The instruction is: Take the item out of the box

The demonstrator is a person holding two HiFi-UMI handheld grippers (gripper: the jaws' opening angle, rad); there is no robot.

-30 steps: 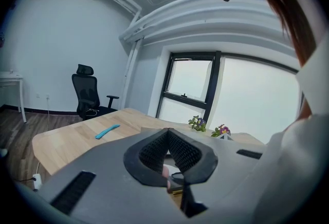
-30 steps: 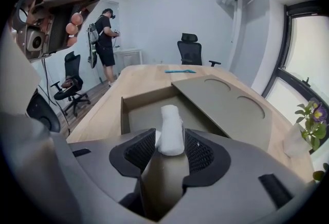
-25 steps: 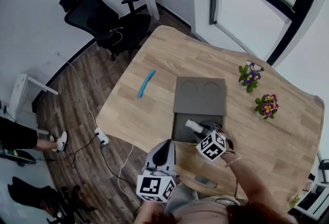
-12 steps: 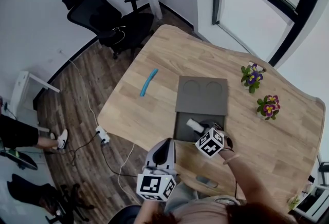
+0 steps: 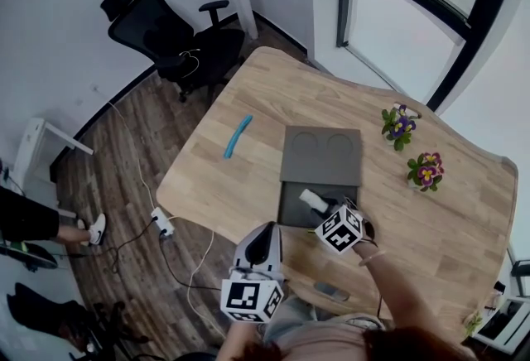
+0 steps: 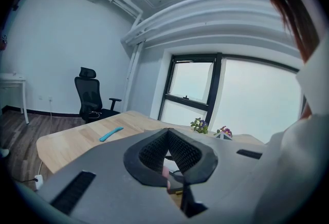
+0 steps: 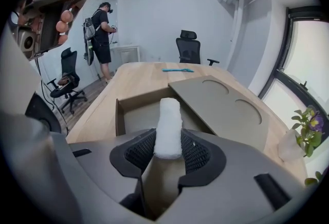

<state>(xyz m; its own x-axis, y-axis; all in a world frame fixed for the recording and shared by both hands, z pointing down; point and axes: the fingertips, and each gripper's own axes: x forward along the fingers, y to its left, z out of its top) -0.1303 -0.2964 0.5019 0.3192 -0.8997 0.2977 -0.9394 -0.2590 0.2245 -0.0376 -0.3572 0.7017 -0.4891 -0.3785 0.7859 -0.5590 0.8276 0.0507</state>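
I have the right gripper (image 7: 168, 152) reaching down into the open grey-brown box (image 7: 119, 115), which sits near my edge of the wooden surface (image 5: 240, 185). The item lies on the box floor, so it can only be reached from above. The jaws stand wide and are closing, with the white roll (image 7: 168, 117) between them. The pads sit just beside its flanks, and I judge they are not squeezing it yet. I have the jaws straddling the roll's near end so that they close across its narrow width. The lid (image 7: 221, 97) lies folded back flat on the far side, out of the way of a lift. The left gripper (image 6: 167, 135) hangs off the near edge of the surface, its jaws drawn together on nothing, since this pick needs only one hand.

The roll is a short white cylinder with a fuzzy, cloth-like skin, much like a rolled towel. It lies inside the box and points away from me toward the lid. It looks soft, so I expect it to give under the pads.
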